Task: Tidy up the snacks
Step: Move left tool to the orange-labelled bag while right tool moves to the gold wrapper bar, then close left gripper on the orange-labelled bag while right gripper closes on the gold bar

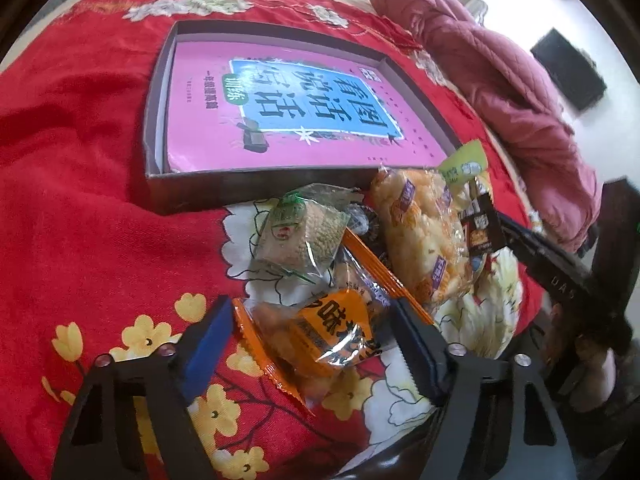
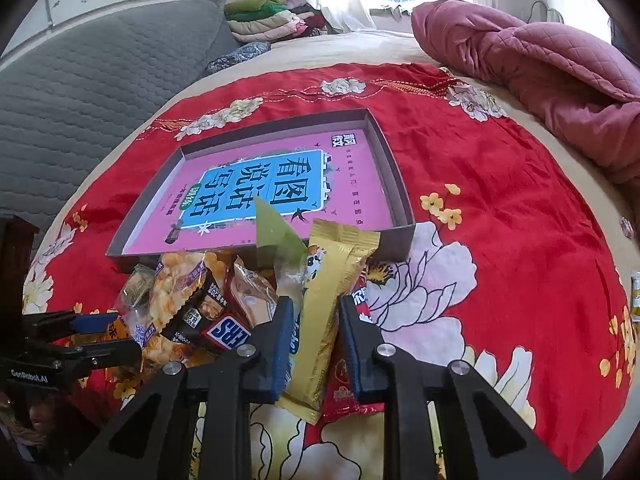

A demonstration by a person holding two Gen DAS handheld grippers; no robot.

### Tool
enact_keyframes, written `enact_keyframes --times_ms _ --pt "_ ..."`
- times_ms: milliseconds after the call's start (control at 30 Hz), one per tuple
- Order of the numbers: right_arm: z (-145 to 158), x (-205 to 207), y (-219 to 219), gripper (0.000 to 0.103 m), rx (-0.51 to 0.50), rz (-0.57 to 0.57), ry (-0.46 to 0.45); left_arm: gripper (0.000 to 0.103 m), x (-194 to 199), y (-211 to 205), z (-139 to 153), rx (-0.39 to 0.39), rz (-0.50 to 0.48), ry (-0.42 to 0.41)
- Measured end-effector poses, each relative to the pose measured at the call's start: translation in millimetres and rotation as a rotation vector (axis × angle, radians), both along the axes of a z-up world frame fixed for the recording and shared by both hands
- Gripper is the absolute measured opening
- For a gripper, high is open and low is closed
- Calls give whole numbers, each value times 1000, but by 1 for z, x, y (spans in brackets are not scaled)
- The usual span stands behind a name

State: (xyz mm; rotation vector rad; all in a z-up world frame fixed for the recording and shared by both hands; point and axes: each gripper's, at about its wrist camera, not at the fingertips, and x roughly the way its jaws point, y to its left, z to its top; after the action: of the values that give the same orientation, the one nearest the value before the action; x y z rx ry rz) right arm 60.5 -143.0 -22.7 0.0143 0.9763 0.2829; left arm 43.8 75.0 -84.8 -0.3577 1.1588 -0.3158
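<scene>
1. I'm working over a bed (image 2: 460,56) spread with a red floral cloth (image 2: 500,168); a rumpled pink quilt (image 2: 540,60) lies at 1 o'clock, folded clothes (image 2: 272,16) at 12 under the window.
2. A shallow cardboard box (image 2: 400,196) sits at 12 o'clock with a pink book (image 2: 256,184) lying flat in it; I judge it to be where the snacks go.
3. The snack pile (image 1: 360,232) lies just in front of the box's near wall, packets overlapping.
4. My left gripper (image 1: 316,344) has its jaws apart on either side of an orange packet (image 1: 328,340), not yet pinching it.
5. My right gripper (image 2: 314,336) straddles a long gold packet (image 2: 332,288), the pads near its sides; I cannot tell if they grip it.
6. A Snickers bar (image 2: 228,330) lies at its 9 o'clock.
</scene>
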Motion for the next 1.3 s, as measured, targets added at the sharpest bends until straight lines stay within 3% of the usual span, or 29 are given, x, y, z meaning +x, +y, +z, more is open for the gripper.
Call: enact_keyframes --times_ms 33,100,367,633,933,1300 --pt "0 0 0 23 0 0 -2 65 0 4 0 -19 17 3" --pt "0 0 0 22 -3 -1 -7 64 0 6 -1 -38 27 9" --pt "5 -4 -3 21 -5 -4 -31 52 -9 -1 11 30 5 -27" --pt "8 -7 -4 21 5 0 -44 50 -14 3 14 26 16 -18" --pt "13 -9 -4 21 20 6 -62 59 -21 21 8 -69 78 67" --pt "14 -9 -6 21 29 2 -67 74 -21 12 -1 -130 34 120"
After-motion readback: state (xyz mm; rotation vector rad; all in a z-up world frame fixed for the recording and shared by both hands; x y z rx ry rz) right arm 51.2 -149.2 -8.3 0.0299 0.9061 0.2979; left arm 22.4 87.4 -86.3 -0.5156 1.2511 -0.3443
